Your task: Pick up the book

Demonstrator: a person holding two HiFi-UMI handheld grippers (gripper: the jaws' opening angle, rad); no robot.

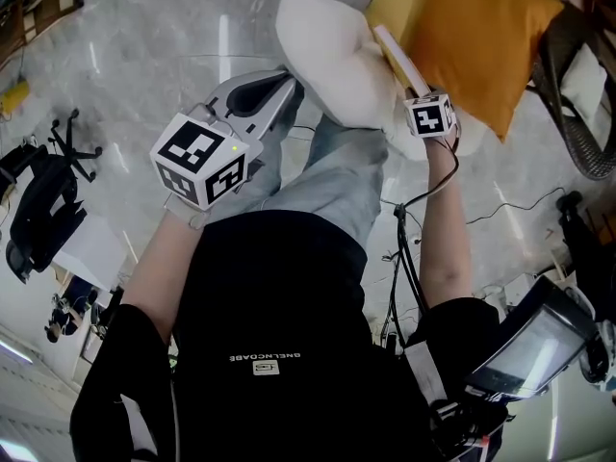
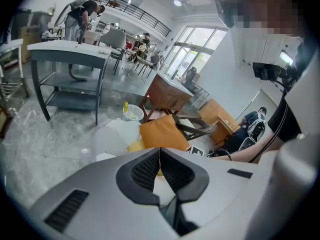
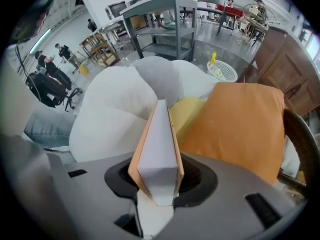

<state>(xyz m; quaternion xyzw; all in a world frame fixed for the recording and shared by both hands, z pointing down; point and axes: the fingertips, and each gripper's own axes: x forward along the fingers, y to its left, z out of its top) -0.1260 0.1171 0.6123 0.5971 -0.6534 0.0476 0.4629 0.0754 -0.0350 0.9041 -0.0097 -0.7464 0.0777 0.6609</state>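
Right claw (image 3: 159,184) squeezes the book (image 3: 159,144) tight, one pad on each cover, and the book sticks up toward 12 o'clock. Big white pillow (image 3: 115,109) sits behind it at 10 o'clock, orange pillow (image 3: 240,124) at 2 o'clock. Left claw (image 2: 160,171) is pressed closed, jaws touching, with nothing in it

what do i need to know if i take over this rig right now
Left gripper: jaws together, empty.
Right gripper: shut on one end of the thin orange-covered book, white page edge facing its camera.
The book sticks out over the white cushion, with the yellow cushion and the orange cushion to its right.
Done: book gripped.
Left: probably lift it clear; I cannot tell whether its far end touches the cushions.
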